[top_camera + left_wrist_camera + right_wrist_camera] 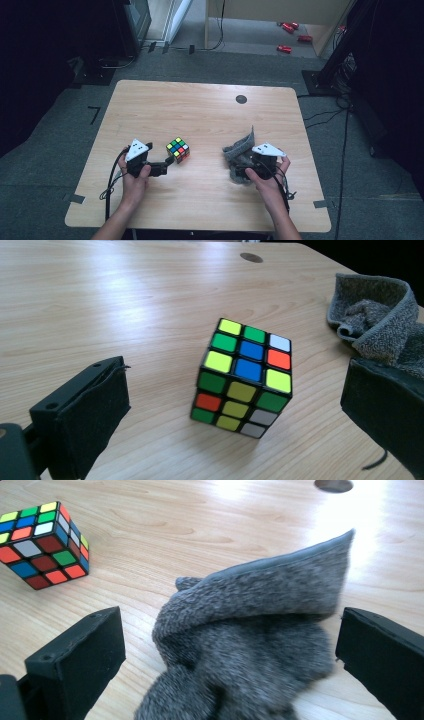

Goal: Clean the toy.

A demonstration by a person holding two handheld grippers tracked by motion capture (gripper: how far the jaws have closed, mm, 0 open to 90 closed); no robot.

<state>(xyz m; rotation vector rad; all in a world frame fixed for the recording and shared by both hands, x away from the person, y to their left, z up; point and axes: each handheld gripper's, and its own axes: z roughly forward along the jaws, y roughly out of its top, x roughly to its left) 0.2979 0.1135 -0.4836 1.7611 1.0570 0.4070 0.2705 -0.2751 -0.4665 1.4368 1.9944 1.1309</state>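
From the high view I had both grippers low over the wooden table (150,105), one in each hand, near my edge of it. The left gripper (167,162) sat just beside the scrambled puzzle cube (178,150), its tips at the cube's near-left side. In the left gripper view the cube (243,378) stood between the two black jaws, tipped up on one lower edge rather than flat, and neither pad touched it: bare wood showed on both sides. So I read those jaws as spread wide with nothing clamped.

The right gripper (239,162) was at the grey cloth (240,147), which lay crumpled on the right half of the table with one corner standing up in a peak. In the right gripper view the cloth (250,645) bulged up between the jaws, folded over itself with a hemmed edge along the top. The left pad stood clear of it; on the right side the fabric came very close to the pad, and I could not tell whether it brushed it. The jaws were wide apart and not pinching the fabric.

The cube and the cloth lay apart, with a strip of bare table between them. A small dark round disc (241,99) sat in the tabletop toward the far edge. I saw no container on the table; both things rested straight on the wood.

Beyond the table, several small red objects (291,36) lay on the floor.
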